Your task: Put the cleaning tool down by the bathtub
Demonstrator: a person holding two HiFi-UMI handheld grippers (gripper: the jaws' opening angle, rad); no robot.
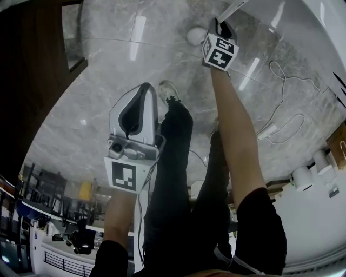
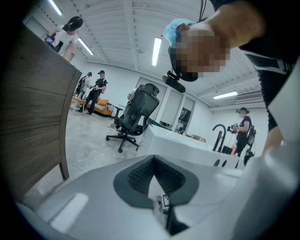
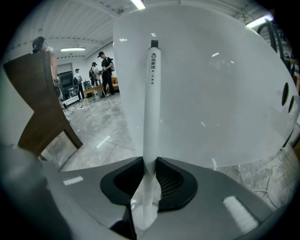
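Note:
The cleaning tool has a long white handle (image 3: 151, 103) that stands upright in front of the white bathtub (image 3: 225, 93). My right gripper (image 3: 149, 183) is shut on the handle's lower part. In the head view the right gripper (image 1: 219, 33) is stretched far forward, and the handle (image 1: 235, 7) runs off the top edge beside the tub's rim (image 1: 324, 24). A white round thing (image 1: 195, 36) lies on the floor just left of it. My left gripper (image 1: 139, 116) hangs nearer my body, its jaws a little apart and empty. In its own view the left gripper (image 2: 154, 180) points across the room.
A dark wooden panel (image 1: 32, 81) stands at the left. A white cable (image 1: 281, 108) loops over the grey marble floor by the tub. My legs and a shoe (image 1: 168, 89) are between the arms. An office chair (image 2: 138, 110) and several people stand farther off.

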